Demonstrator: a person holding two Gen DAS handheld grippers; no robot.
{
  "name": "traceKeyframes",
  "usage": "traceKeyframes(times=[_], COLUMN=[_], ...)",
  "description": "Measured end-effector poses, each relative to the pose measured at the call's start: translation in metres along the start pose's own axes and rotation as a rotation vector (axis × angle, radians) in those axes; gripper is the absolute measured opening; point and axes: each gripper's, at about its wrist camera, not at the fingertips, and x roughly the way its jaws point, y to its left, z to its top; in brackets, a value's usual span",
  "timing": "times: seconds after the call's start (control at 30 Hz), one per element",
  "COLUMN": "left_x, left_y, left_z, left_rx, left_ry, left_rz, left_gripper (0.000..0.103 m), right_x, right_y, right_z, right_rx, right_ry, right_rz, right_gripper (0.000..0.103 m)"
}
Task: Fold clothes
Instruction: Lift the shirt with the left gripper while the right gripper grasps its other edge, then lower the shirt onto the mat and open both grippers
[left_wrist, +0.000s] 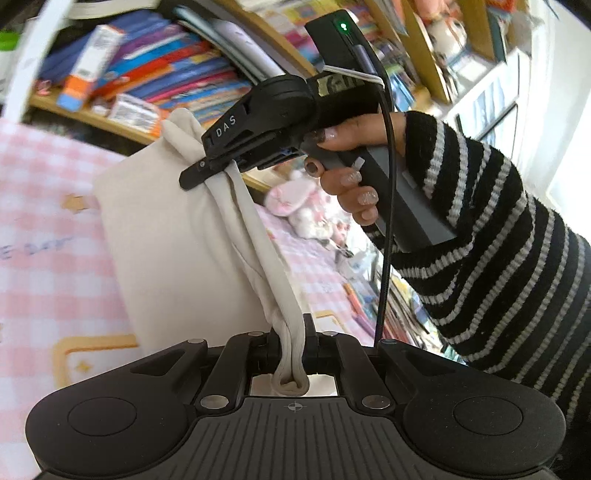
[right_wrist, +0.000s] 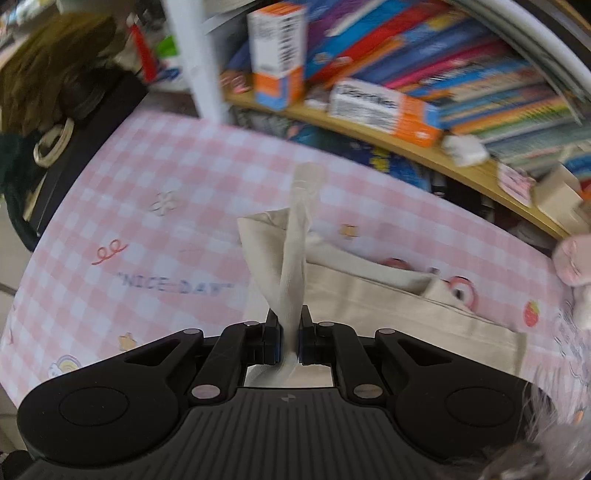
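A cream-coloured garment (left_wrist: 177, 240) hangs lifted above the pink checked tablecloth (left_wrist: 44, 206). My left gripper (left_wrist: 291, 332) is shut on a bunched edge of it. In the left wrist view my right gripper (left_wrist: 207, 168), held by a hand in a striped sleeve, is shut on the same edge higher up. In the right wrist view my right gripper (right_wrist: 290, 321) is shut on a twisted strip of the garment (right_wrist: 354, 295), the rest of which drapes onto the tablecloth (right_wrist: 147, 206) below.
A wooden bookshelf (right_wrist: 406, 147) packed with books and boxes runs behind the table. A pink plush toy (left_wrist: 299, 206) lies at the table's far right. A white post (right_wrist: 195, 55) and dark clutter (right_wrist: 55, 92) stand at the left.
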Motion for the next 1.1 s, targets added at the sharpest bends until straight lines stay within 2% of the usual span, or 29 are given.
traceKeyframes(times=[0.2, 0.43, 0.6, 0.77, 0.87, 0.9, 1.03, 1.1], left_x=[0.058, 0.121, 0.175, 0.214, 0.227, 0.228, 0.229, 0.228], left_y=[-0.044, -0.086, -0.103, -0.112, -0.117, -0.122, -0.134, -0.141], left_z=[-0.003, -0.023, -0.036, -0.052, -0.065, -0.072, -0.091, -0.097], left_rx=[0.058, 0.020, 0.043, 0.114, 0.157, 0.178, 0.272, 0.336], left_ry=[0.022, 0.059, 0.133, 0.205, 0.207, 0.185, 0.141, 0.127], left_rz=[0.059, 0.172, 0.255, 0.363, 0.465, 0.519, 0.624, 0.663], left_gripper=[0.006, 0.006, 0.006, 0.007, 0.012, 0.013, 0.020, 0.023], right_x=[-0.022, -0.024, -0.009, 0.029, 0.052, 0.055, 0.057, 0.056], right_y=[-0.081, -0.175, -0.226, -0.271, -0.287, -0.292, -0.306, -0.310], right_z=[-0.036, -0.080, -0.112, -0.143, -0.159, -0.163, -0.172, -0.176], right_rx=[0.003, 0.025, 0.058, 0.209, 0.283, 0.307, 0.388, 0.421], right_ry=[-0.092, -0.180, -0.193, -0.158, -0.121, -0.129, -0.150, -0.162], right_rz=[0.072, 0.177, 0.217, 0.271, 0.296, 0.317, 0.382, 0.405], right_gripper=[0.008, 0.008, 0.008, 0.008, 0.008, 0.008, 0.009, 0.012])
